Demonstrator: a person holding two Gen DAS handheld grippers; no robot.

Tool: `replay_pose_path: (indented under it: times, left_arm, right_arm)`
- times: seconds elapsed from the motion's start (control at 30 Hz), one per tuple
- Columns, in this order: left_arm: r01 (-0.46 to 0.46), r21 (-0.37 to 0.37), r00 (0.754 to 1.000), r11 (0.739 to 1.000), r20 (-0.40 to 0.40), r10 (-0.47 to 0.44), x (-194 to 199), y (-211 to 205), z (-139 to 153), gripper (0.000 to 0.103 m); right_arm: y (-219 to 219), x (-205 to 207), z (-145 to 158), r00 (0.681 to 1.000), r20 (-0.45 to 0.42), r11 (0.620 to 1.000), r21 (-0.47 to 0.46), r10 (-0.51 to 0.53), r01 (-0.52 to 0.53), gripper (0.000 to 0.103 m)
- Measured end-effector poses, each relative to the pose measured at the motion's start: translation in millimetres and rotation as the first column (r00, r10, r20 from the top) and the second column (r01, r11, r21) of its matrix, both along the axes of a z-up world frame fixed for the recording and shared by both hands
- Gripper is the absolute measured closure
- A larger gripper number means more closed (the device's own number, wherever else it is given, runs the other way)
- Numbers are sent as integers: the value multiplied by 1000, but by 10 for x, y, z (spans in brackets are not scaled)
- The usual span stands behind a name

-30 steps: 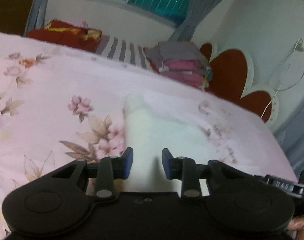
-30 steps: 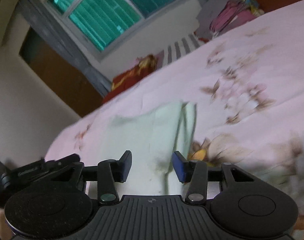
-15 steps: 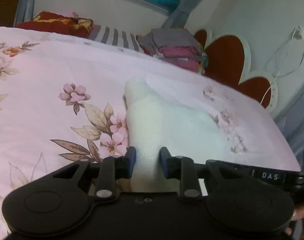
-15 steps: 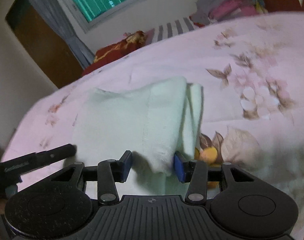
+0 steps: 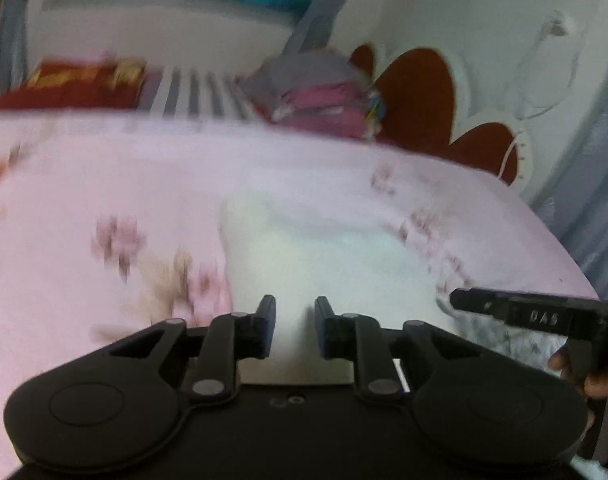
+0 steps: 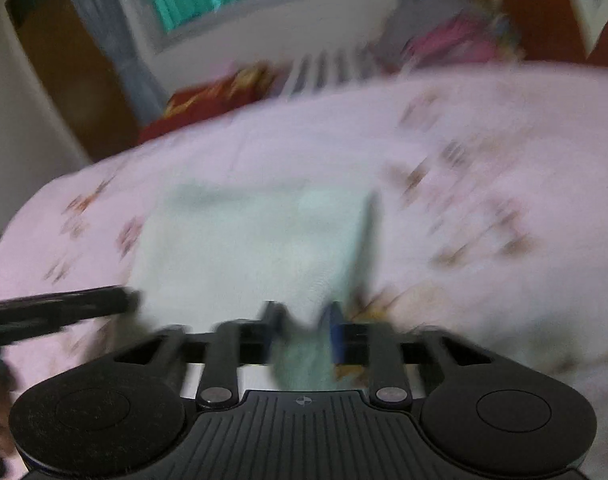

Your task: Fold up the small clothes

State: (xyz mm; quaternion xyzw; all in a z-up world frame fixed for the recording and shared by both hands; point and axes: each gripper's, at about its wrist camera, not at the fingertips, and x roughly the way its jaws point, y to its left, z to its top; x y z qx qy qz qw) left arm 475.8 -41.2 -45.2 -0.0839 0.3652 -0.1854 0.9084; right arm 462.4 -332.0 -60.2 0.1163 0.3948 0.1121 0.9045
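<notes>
A: How many garments on the bed (image 5: 104,184)?
B: One pale mint-white garment (image 5: 328,264), partly folded on the pink floral sheet. Two tongs: the left tongs (image 5: 294,328) have just been closing, cloth bunched between their pads, apparently pinched. The right tongs (image 6: 302,334) have just been opening slightly, a fold of the garment (image 6: 256,240) between the jaws.
A: Does the right one grip it?
B: Too blurred; I cannot tell. One stack of folded clothes (image 5: 324,96) sits by the headboard (image 5: 420,92), also smeared.
</notes>
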Motion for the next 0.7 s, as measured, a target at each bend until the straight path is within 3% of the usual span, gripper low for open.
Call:
replay_pose_path:
  times: [0.03,0.17,0.2,0.23,0.3,0.37,0.5,0.6,0.67,0.7]
  left_arm:
    - [9,6,1000,1000,10,-9,95,-12,11,83]
    - [50,10,999,999,18,-50,492,-107,-95,82]
    - [59,24,998,998,-10,-58,623,-140,-221,81]
    - [64,62,997,996,-54,-61,730,-182,-352,87]
    - [48,17,996,999,-80,-47,788,-153,-390,89]
    - [71,59,997,996,-41,-69,697,-183,-246,89]
    - [83,70,996,994,-26,-81,744,-253,-231,87]
    - [88,72,994,993,-77,-83,930,-296,-395,84]
    - [81,61,994,995,-81,-75,967,-285,-455,84]
    - [74,49,993,996,-90,-69,964,-278,-447,84]
  right_arm:
    - [-38,0,74,999,39,1000,-17,-19,19,67]
    - [42,352,104,999,49,1000,-3,9,-9,69]
    - [121,451,74,998,51,999,-8,36,-36,72]
    - [198,545,10,997,38,998,-16,62,-62,73]
    - [347,764,-302,993,-75,987,-128,88,-97,70]
    - [247,778,-322,995,-83,994,-86,61,-68,69]
    - [230,713,-202,996,-45,990,-115,76,-81,69]
    - [303,816,-151,998,27,992,-118,53,-49,69]
    - [393,948,-294,996,-35,977,-195,82,-87,69]
    - [397,932,-344,995,-9,971,-219,94,-94,61]
